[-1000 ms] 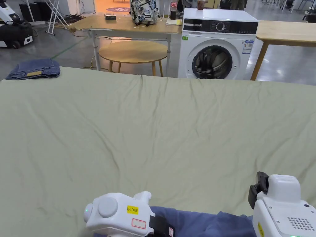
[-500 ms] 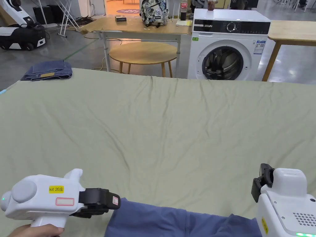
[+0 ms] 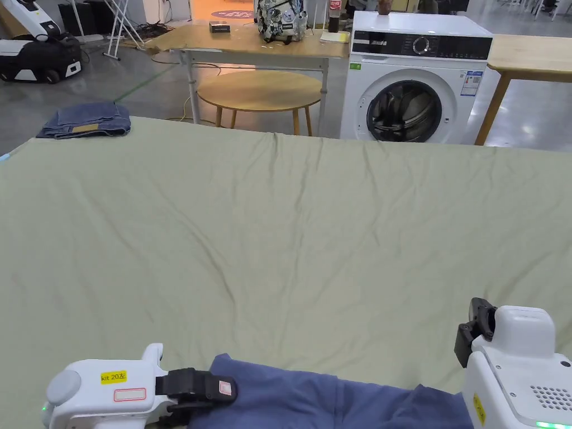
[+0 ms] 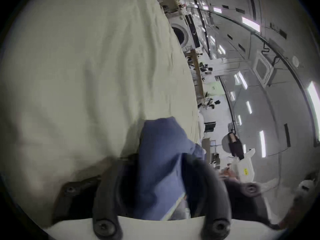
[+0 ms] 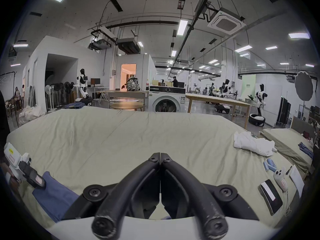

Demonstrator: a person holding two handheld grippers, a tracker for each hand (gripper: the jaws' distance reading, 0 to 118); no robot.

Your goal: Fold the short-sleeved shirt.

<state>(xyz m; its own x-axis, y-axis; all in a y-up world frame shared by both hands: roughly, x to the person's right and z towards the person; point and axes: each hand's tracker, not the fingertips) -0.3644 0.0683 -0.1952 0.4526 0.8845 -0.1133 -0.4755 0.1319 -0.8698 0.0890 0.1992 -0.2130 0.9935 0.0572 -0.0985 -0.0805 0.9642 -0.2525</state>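
We see the blue shirt lying as a crumpled band along the near edge of the sheet-covered bed, at about 6 o'clock in the head view, with one rounded end toward 7 o'clock and soft folds running across it. Our left tongs sit at that end; in the left gripper view the cloth passes between the two dark jaws, though we cannot tell whether both press on it. Our right tongs are at 5 o'clock, jaws together with tips touching and nothing between them in the right gripper view.

From 9 through 12 to 3 o'clock the green sheet stretches wide and wrinkled. Folded jeans rest at the far corner near 10 o'clock. Toward 3 o'clock in the right gripper view lie a white garment, a controller and a dark flat device. Beyond the far edge stands a washing machine at 1 o'clock.
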